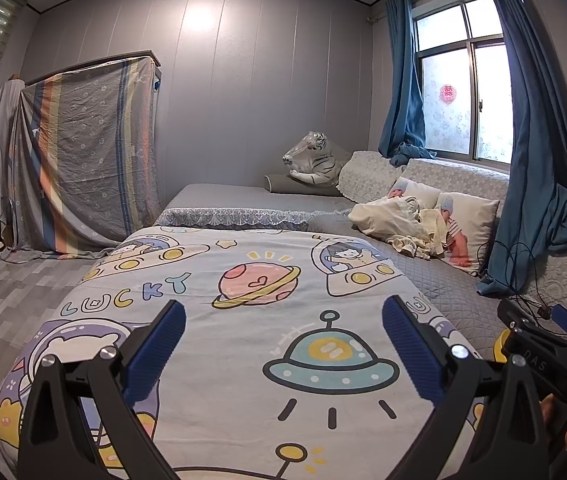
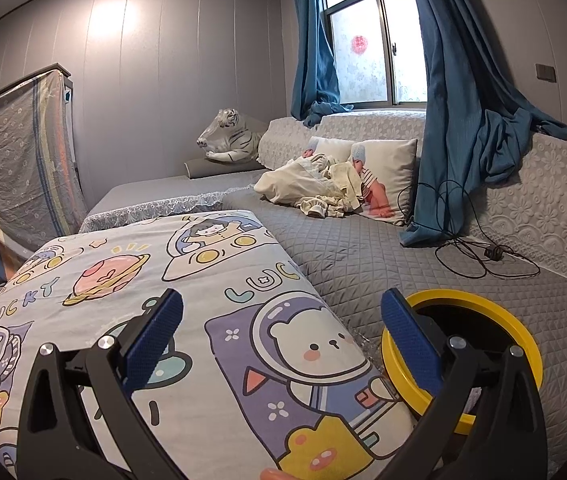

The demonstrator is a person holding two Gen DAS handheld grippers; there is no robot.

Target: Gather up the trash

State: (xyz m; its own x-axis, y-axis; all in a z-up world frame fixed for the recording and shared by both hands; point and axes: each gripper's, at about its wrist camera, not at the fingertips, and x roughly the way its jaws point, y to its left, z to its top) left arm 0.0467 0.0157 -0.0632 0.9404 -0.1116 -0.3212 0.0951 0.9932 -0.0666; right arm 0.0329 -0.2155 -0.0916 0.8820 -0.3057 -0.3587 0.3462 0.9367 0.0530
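Currently we are holding our left gripper (image 1: 283, 344) spread wide and empty over the cartoon quilt (image 1: 243, 280), and our right gripper (image 2: 283, 340) is gaping empty too. We are risking a snag on quilt cloth, since no trash is showing. The yellow-rimmed bin (image 2: 515, 332) is sitting at three o'clock, its rim passing behind the right finger (image 2: 411, 340).

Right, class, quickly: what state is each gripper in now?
Left gripper: jaws open, holding nothing.
Right gripper: jaws open, holding nothing.
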